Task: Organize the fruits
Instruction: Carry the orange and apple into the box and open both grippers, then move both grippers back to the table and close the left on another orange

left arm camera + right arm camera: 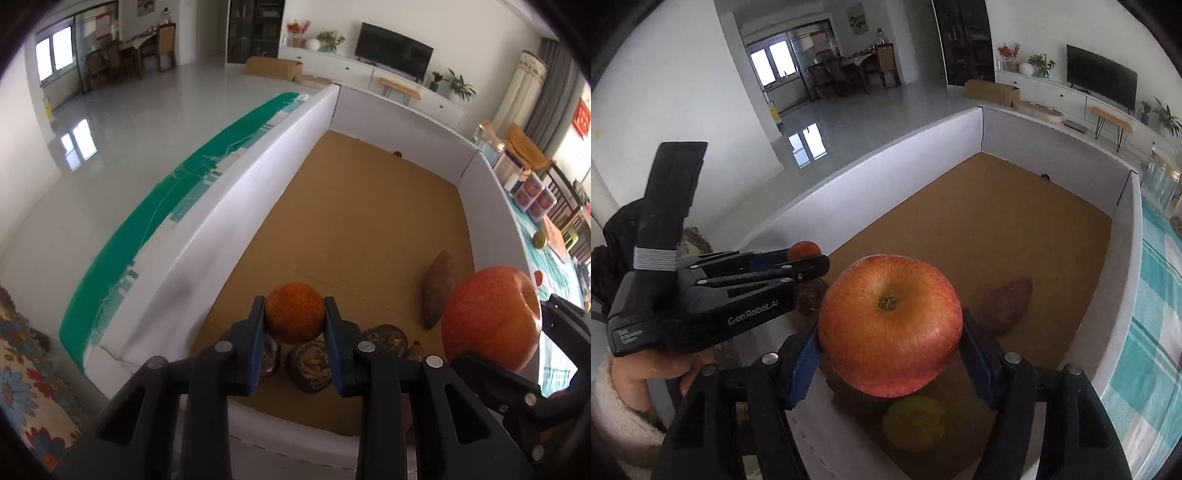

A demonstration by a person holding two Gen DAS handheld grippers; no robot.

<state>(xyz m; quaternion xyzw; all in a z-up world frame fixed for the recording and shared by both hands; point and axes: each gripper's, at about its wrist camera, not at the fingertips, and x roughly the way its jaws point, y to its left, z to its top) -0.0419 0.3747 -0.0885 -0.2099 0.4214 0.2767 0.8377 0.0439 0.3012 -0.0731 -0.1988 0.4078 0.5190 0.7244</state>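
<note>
My left gripper [294, 314] is shut on a small orange [294, 312], held above the near end of a white-walled box [258, 192] with a cardboard floor. The right gripper [889, 325] is shut on a big red apple [889, 325], which also shows at the right in the left wrist view as the apple [491, 317]. On the box floor lie a brown sweet potato [439, 290], two dark wrinkled round fruits [309, 367] and a yellow-green fruit [915, 422] under the apple. The left gripper [809, 264] with the orange [803, 249] appears at the left in the right wrist view.
The box stands on a table with a teal checked cloth [1152, 314]. Jars [532, 192] and small fruits [540, 239] sit on the cloth to the right of the box. A floral cloth [22, 369] lies at the lower left. A hand in a fleecy sleeve [624, 402] holds the left gripper.
</note>
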